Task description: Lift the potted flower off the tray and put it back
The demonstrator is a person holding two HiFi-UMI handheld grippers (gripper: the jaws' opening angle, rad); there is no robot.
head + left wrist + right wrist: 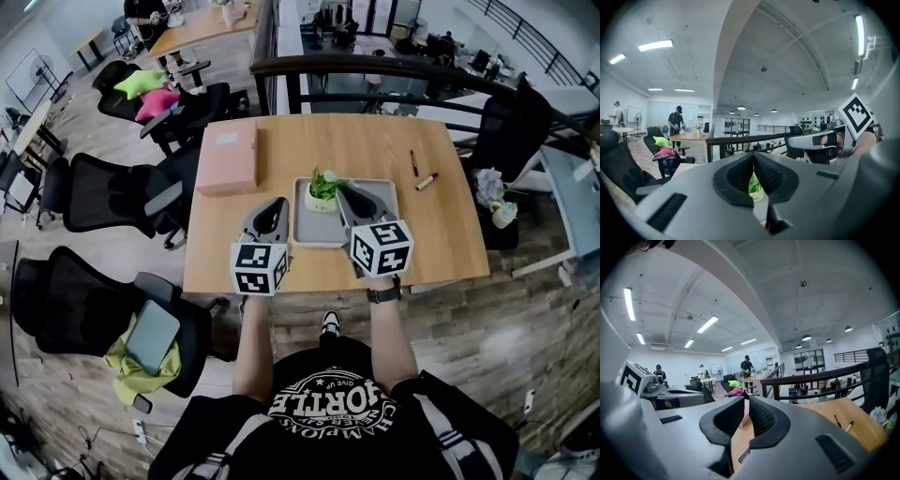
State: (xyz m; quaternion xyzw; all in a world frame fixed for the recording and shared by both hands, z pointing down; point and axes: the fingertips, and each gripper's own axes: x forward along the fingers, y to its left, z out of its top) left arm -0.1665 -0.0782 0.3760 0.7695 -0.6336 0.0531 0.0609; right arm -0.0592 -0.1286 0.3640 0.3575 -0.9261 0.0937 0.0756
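Potted flower: a small white pot [322, 192] with green leaves stands upright on the far left part of the tray.
Tray: a grey tray [314, 231] lies flat near the middle of the worktop, close to its near edge.
Worktop: a pale wooden worktop [375, 141] with a dark railing [375, 67] just past its far edge.
Left tool: the left tool [276, 202] hovers over the worktop just left of the tray, between the tray and the box. Its pads are pressed together at the tips and hold nothing. The pot shows beyond them through the gap lower down.
Right tool: the right tool [344, 190] reaches over the tray, its tips just right of the leaves. Whether they touch the plant cannot be told. Its jaws stand a narrow slit apart and grip nothing.
Box: a flat pink box [228, 157] lies on the far left of the worktop, well clear of the pot. It shows through the right tool's slit.
Pens: a black pen [412, 162] and a short marker [427, 181] lie on the far right, apart from the tray.
Chairs: black office chairs [103, 192] crowd the left side. One holds green and pink cushions [150, 92]. The near one carries a green cloth [131, 367].
People: figures stand at distant tables in the two tool views.
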